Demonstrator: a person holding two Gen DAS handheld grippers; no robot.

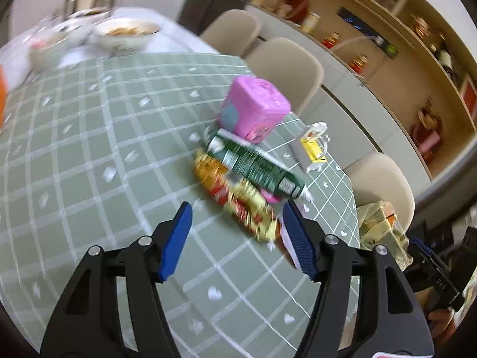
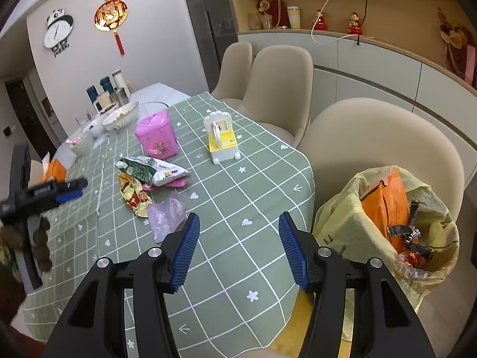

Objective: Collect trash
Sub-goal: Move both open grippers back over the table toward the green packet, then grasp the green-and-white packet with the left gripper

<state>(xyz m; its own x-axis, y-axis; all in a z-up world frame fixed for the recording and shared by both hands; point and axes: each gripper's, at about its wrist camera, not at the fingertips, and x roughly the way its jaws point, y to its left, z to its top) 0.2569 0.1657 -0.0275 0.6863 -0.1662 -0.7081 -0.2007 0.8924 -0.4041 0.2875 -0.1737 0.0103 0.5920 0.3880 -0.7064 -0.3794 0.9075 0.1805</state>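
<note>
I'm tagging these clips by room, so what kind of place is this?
Most likely a home dining room: a table under a green checked tablecloth with used bowls at its far end, beige dining chairs alongside, and a wall shelf of ornaments.

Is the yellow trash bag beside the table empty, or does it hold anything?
Not empty. The trash bag gapes open, with an orange wrapper and dark wrappers inside.

green checked tablecloth (image 2: 238, 208), pink box (image 2: 156, 134), yellow bag (image 2: 337, 226)
</note>
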